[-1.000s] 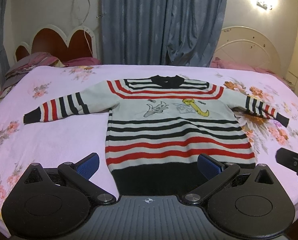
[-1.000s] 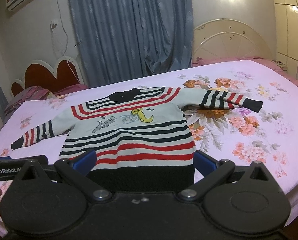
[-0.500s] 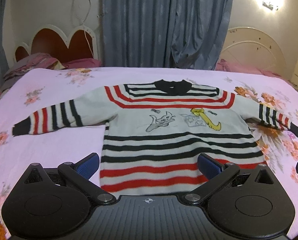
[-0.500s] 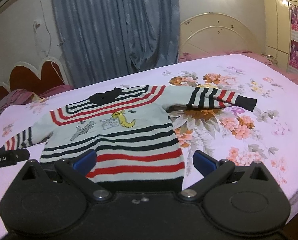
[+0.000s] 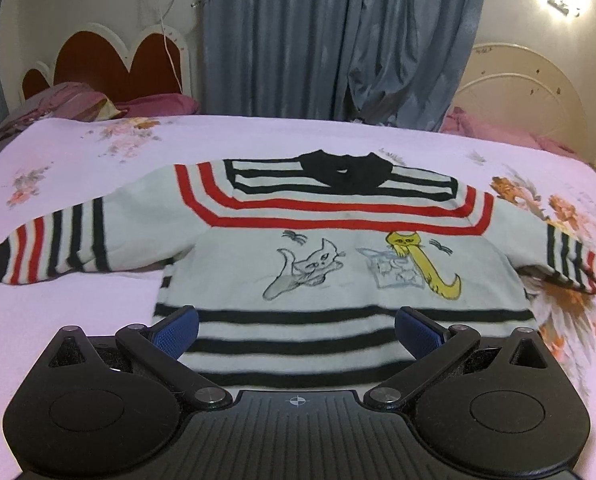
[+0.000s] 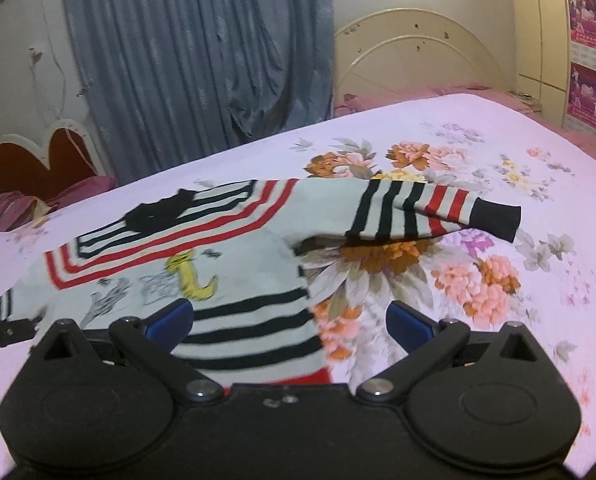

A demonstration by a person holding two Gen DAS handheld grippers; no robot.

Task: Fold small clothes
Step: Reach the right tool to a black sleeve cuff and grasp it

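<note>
On the bed [image 5: 78,184] the sweater [image 5: 337,252] lies flat, sleeves spread, its striped lower body under the left gripper [image 5: 296,330], whose jaws gape wide with nothing between them, while the right gripper [image 6: 289,320], equally spread and holding nothing, hangs over its side edge.

A bed [image 5: 98,184] covered by a pale pink sheet printed with orange and pink flowers carries 1 child's striped sweater [image 5: 337,248], laid flat, front up, collar toward the curtains, both sleeves spread outward. The black cuff [image 6: 497,220] of 1 sleeve rests on the floral print. Purple pillows [image 5: 70,100] lie by the heart-shaped headboard.
</note>
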